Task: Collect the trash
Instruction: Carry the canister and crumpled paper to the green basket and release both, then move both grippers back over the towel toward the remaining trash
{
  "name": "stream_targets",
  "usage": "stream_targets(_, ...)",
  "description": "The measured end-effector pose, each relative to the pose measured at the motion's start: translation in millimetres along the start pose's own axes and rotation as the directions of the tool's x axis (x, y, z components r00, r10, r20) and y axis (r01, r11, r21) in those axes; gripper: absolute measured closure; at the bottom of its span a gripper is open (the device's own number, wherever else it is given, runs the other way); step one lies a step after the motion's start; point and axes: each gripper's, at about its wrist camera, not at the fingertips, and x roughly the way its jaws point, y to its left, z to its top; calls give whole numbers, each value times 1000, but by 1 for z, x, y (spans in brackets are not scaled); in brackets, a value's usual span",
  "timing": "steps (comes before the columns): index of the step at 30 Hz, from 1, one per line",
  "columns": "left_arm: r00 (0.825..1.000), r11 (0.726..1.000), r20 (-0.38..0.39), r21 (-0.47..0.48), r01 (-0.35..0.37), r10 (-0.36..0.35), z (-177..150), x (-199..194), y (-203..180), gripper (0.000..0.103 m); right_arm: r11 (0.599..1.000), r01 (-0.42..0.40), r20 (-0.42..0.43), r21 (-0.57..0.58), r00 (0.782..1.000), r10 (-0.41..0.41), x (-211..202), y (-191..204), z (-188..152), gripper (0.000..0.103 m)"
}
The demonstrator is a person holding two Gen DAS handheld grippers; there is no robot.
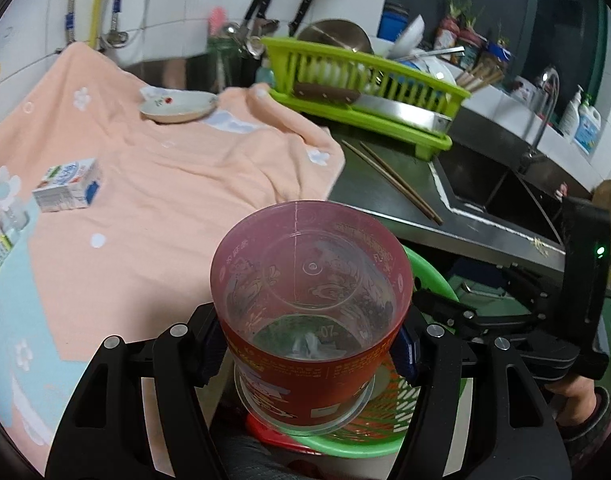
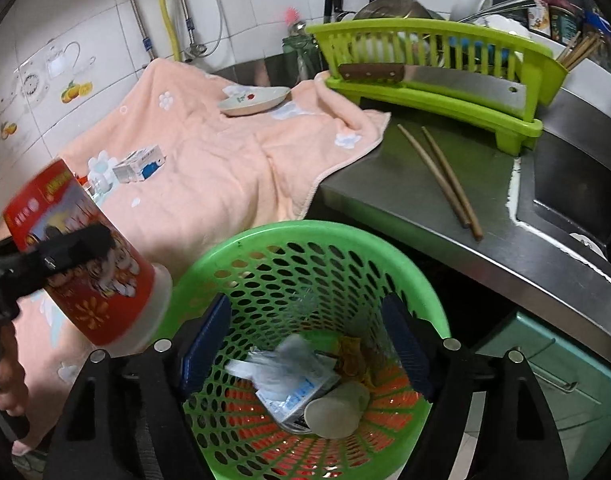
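Nearest the lens, the left gripper pinches a red printed plastic cup between its blue pads, mouth toward the camera, held over the green perforated waste basket that stands just beside the steel counter. Right gripper: jaws spread apart with nothing between them, poised above the basket's mouth. Peach towel: draped over the counter's left part, bearing a shallow dish and a small milk carton, well apart from each other. Lime dish rack: at the counter's back, loaded with bowls, a cleaver leaning along its front. Chopsticks: one pair on bare steel, between towel and sink. Basket contents: a crumpled wrapper, a flattened carton, a pale paper cup on its side.
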Motion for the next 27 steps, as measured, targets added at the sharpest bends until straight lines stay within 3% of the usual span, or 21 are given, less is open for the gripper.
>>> stream_targets(7, 998, 999, -60, 2, 34, -33, -8, 19, -7, 35, 1000, 6, 8, 9, 1000, -6, -4, -3, -3, 24)
stream_targets(9, 997, 999, -65, 8, 42, -41, -9, 20, -8, 27, 1000, 5, 6, 12, 1000, -5, -3, -4, -3, 24)
stream_targets(19, 998, 999, -45, 2, 36, -35, -8, 8, 1, 27, 1000, -7, 15, -6, 1000, 7, -2, 5, 4, 24)
stream_targets(27, 1000, 999, -1, -37, -11, 11, -5, -14, 29, 27, 999, -19, 18, -38, 1000, 19, 0, 16, 14, 24)
